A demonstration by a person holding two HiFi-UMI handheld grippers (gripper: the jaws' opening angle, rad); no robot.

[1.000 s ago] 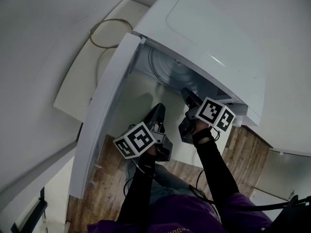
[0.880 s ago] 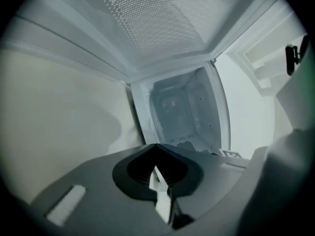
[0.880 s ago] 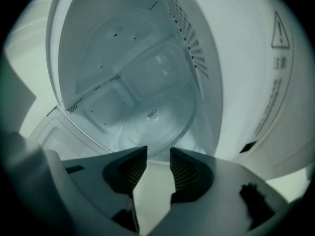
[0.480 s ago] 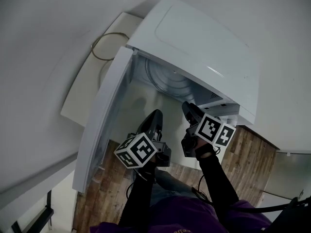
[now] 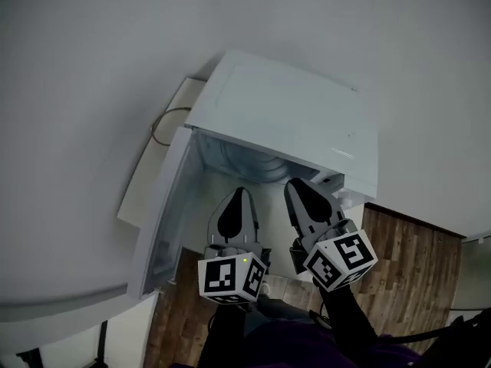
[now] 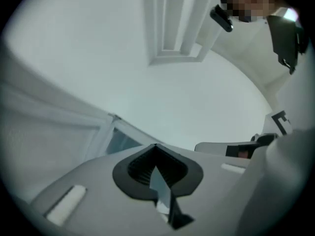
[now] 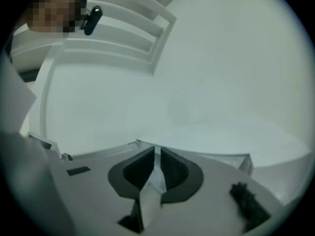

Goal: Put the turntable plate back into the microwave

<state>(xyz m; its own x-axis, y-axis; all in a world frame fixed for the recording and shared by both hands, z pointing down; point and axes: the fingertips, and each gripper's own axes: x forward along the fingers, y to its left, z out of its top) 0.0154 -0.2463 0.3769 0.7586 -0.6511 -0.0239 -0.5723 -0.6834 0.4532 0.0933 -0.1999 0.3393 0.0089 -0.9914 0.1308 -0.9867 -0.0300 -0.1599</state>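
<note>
Our left gripper (image 5: 239, 193) is closed and empty; our right gripper (image 5: 296, 185) has just been closing to a slim gap, also empty. The turntable plate (image 5: 247, 164) lies inside the microwave (image 5: 291, 121), just ahead of both tips.

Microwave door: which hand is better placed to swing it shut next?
Left, probably. The open door hangs at the microwave's left side, and the left tool, shut and empty, is nearer it. The right tool, its empty jaws just closing, sits farther across.
</note>
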